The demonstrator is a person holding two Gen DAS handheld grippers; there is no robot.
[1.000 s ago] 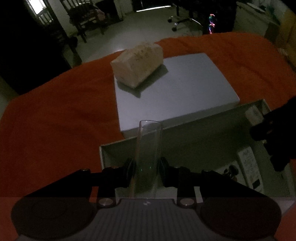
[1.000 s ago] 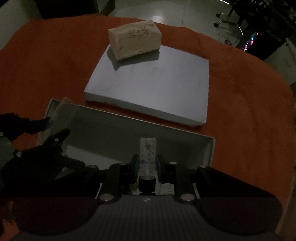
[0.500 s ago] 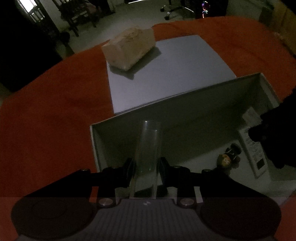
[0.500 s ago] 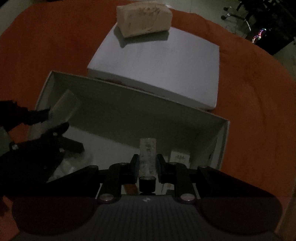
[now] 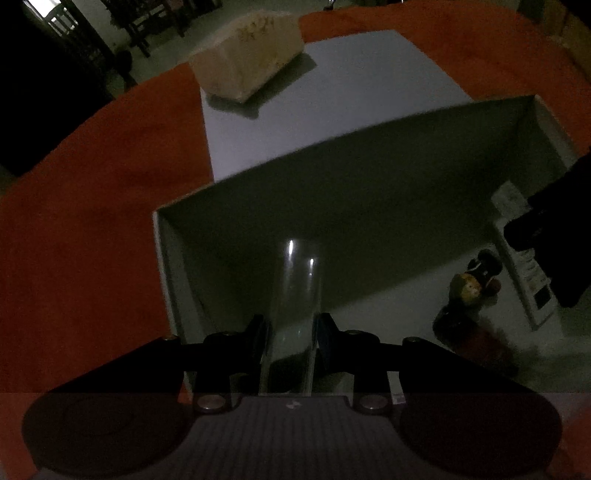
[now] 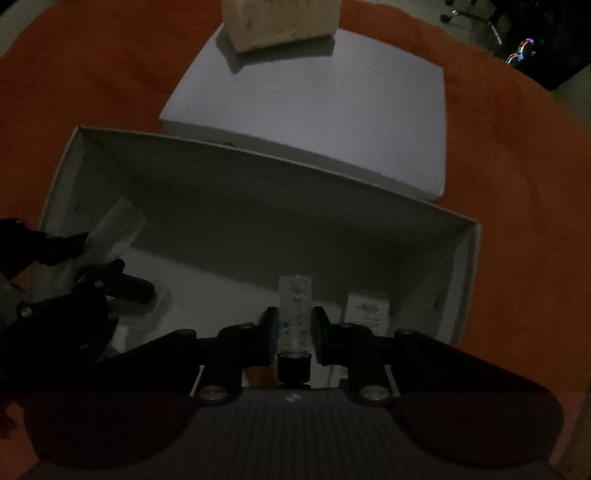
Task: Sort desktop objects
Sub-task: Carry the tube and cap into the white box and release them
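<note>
Claws have dropped inside the open box [image 6: 467, 280]: left claw [image 5: 291, 334] grips a clear tube [image 5: 297, 291], right claw [image 6: 294, 328] a small vial [image 6: 294, 310]; release looks near.

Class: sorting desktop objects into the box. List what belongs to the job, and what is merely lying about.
Job:
left tongs holding clear tube
right tongs holding small bottle
open box

Lying about:
tissue pack
box lid
orange cloth

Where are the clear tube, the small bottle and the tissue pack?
clear tube [image 5: 297, 280], left wrist view, mid-barrel above the jaws.
small bottle [image 6: 294, 306], right wrist view, clear body between the jaws.
tissue pack [image 5: 247, 62], left wrist view, front face.
</note>
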